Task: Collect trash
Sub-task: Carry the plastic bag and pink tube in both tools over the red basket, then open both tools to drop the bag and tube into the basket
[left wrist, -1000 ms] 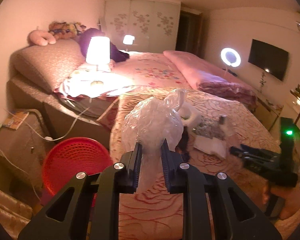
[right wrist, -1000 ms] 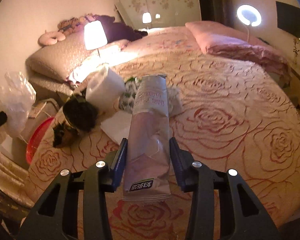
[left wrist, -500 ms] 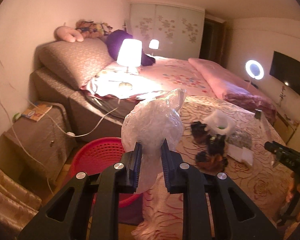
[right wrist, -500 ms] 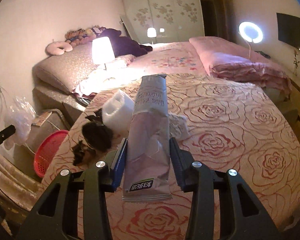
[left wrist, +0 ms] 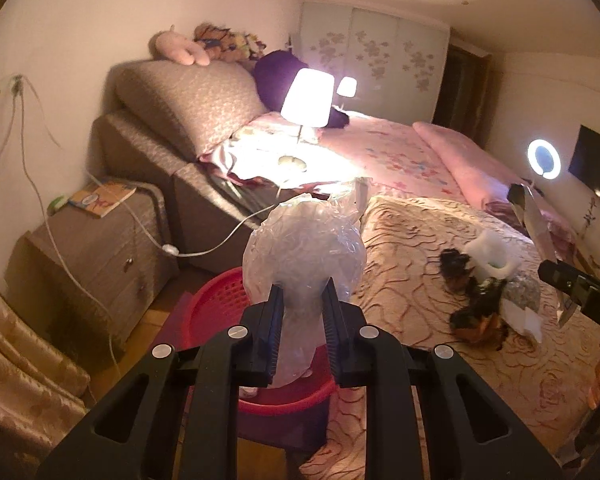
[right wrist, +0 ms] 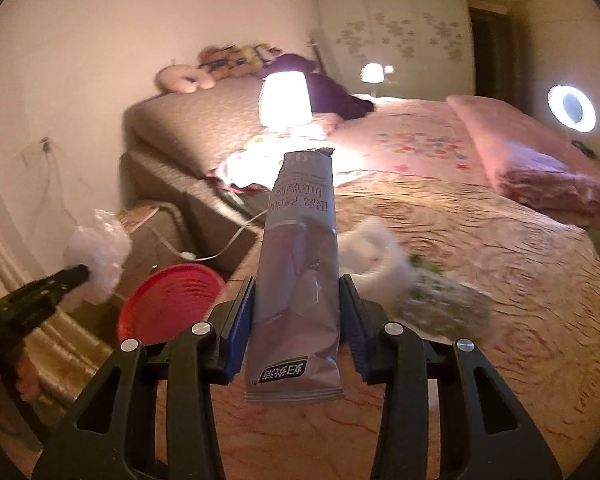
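My left gripper [left wrist: 302, 312] is shut on a crumpled clear plastic bag [left wrist: 304, 248] and holds it above a red basket [left wrist: 220, 312] on the floor beside the bed. My right gripper [right wrist: 296, 312] is shut on a long silvery-purple wrapper [right wrist: 300, 264] and holds it over the bed's edge. The red basket [right wrist: 168, 300] lies to its lower left, with the left gripper [right wrist: 40, 292] and bag [right wrist: 96, 252] beyond it. More trash lies on the bed: a white roll [left wrist: 490, 254], dark scraps [left wrist: 476, 312], white paper [left wrist: 524, 320] and a patterned packet [right wrist: 440, 304].
A bed with a rose-patterned cover [left wrist: 420, 248] fills the right side. A lit lamp [left wrist: 307, 98] stands near the pillows. A brown bedside cabinet [left wrist: 96, 248] with a book and trailing cables stands left of the basket. A curtain [left wrist: 16, 368] hangs at the lower left.
Both grippers have swung left toward the bedside. The red basket now sits right under the left gripper's bag, and it has come closer in the right wrist view.
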Demonstrator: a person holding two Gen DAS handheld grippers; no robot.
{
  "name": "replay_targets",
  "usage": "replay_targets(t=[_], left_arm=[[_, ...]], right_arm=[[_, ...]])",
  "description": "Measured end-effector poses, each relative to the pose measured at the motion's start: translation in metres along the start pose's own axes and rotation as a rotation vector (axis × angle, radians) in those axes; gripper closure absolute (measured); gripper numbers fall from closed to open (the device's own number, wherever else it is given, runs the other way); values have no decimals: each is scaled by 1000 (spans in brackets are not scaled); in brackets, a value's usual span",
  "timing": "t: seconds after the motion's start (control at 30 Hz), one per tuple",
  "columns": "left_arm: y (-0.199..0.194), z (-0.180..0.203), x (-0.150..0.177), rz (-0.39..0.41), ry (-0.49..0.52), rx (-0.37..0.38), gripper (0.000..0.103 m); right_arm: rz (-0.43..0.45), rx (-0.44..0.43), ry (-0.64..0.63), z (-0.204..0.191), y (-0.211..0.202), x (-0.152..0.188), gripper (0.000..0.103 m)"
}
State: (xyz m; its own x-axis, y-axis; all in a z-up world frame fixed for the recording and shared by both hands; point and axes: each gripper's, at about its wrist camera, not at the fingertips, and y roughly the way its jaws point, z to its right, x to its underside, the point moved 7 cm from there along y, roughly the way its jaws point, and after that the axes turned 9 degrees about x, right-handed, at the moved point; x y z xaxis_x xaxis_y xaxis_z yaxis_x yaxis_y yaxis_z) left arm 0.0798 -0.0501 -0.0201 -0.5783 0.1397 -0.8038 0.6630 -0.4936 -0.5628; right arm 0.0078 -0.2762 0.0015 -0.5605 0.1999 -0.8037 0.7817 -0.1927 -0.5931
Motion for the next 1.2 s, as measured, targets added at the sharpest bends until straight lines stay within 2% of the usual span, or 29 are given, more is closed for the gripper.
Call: replay_targets(t=[0.23,0.4,0.6,0.97,1.03,1.1,1.13,1.2], left_arm=[[13,-21,9,-27,-35,-19,85],[27,-36,21,-59,-61,-38,85],[35,-48,28,-82,-83,-52,85],[51,-72,43,-117,-153,-54,84],[51,-71,42,-117,-152,-50,80],[50,-71,42,-114,-152,-48,73],[50,-71,41,-112,-150,-48,70],[49,-71,41,-113,-152,-49,57]], right_arm=[[-36,-80,-84,-61,24,0,62],[-95,-144,-125,-101,49,3,62],[-146,-181,-170,-140,70,12,62],[-224,-188,-189,-166,106,31,61],[-237,-192,-176,-166,108,34,59],[-246,-194,-162,-164,109,36,51],[-247,-195,-159,-164,109,36,50],[-249,-194,-157,-162,109,37,49]])
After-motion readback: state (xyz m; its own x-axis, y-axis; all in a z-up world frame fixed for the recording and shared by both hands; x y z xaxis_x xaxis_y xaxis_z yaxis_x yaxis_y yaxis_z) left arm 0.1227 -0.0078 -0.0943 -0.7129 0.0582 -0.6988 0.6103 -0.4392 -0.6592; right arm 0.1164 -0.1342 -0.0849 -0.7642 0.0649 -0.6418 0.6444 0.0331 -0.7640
